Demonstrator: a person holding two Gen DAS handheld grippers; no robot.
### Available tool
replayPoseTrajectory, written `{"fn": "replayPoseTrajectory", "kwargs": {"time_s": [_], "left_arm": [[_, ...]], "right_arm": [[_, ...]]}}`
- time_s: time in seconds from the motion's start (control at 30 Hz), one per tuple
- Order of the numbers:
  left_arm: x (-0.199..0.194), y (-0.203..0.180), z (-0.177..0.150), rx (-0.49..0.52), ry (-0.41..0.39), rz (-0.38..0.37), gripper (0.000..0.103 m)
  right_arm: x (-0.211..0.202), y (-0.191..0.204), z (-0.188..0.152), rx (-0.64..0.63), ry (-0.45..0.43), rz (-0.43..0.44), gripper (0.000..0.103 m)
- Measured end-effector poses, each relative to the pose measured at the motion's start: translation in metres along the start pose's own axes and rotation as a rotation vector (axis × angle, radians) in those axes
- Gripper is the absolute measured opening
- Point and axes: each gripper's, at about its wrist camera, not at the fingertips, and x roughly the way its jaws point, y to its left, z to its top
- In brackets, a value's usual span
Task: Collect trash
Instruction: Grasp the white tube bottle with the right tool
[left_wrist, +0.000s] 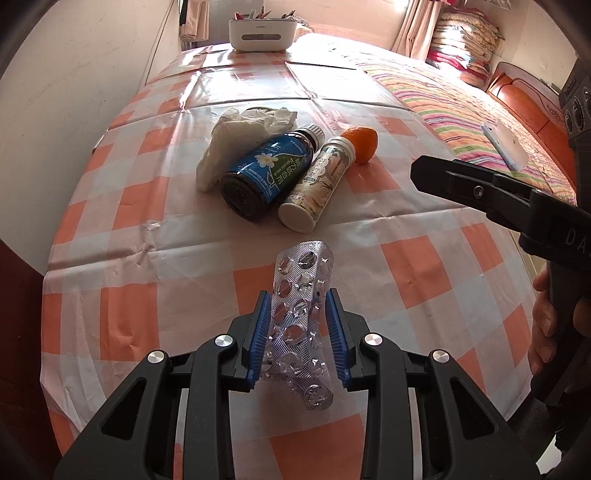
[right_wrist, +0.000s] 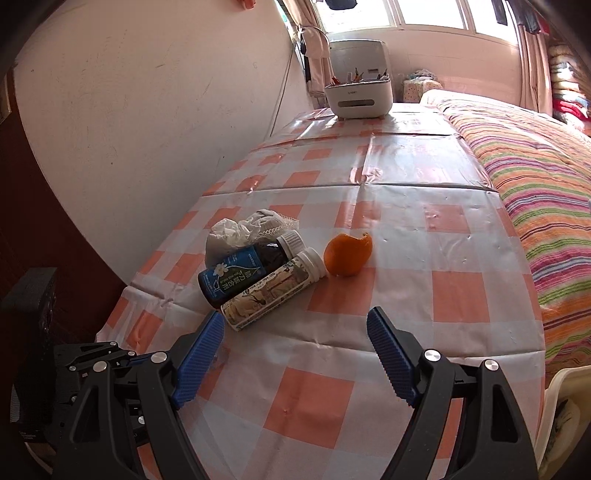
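Left gripper (left_wrist: 297, 330): its blue ribbed fingers (left_wrist: 258, 332) were clamped on the two long edges of a crumpled, clear-and-silver empty pill blister pack (left_wrist: 299, 317), which stood up between them, lifted off the tabletop.

Right gripper (right_wrist: 295, 354): its blue fingers (right_wrist: 199, 356) were spread wide with nothing between them, hovering over the near part of the tabletop; in the left wrist view it showed as a black body (left_wrist: 491, 192) at the right edge with a hand (left_wrist: 546, 325) on its handle.

Tabletop (right_wrist: 406, 229): covered in a glossy orange-and-white checked plastic cloth.

Trash pile: a dark brown bottle with a blue label and white cap (left_wrist: 266, 173) (right_wrist: 240, 275) lay on its side, touching a white cylindrical bottle with a beige printed label (left_wrist: 317, 184) (right_wrist: 273, 291) lying alongside it. A crumpled white tissue wad (left_wrist: 236, 140) (right_wrist: 240, 230) sat behind and against the dark bottle. A piece of orange peel (left_wrist: 360, 142) (right_wrist: 347, 254) rested just beside the white bottle's cap.

Far end: a white rounded container holding pens or small tools (left_wrist: 260, 31) (right_wrist: 358, 96) stood at the tabletop's far edge.

Right side: a bed with a multicoloured striped cover (right_wrist: 535, 192) ran alongside the tabletop, with a white flat device (left_wrist: 504, 146) lying on it.
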Motion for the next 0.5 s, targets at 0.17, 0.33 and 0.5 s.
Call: {"fn": "replayPoseTrajectory", "kwargs": {"time_s": [0.17,0.33,0.5], "left_arm": [[-0.008,0.007,-0.001,-0.022,-0.025,-0.007,0.03],[-0.015,0.01,-0.004,-0.036,-0.042,-0.018,0.03],[-0.02,0.011,-0.006,-0.046,-0.055,-0.025,0.03]], "right_arm": [[0.028,0.016,0.012,-0.032,0.046,-0.037,0.076],[0.051,0.02,0.021,-0.041,0.088,-0.07,0.072],[0.069,0.021,0.023,-0.041,0.124,-0.092,0.068]]}}
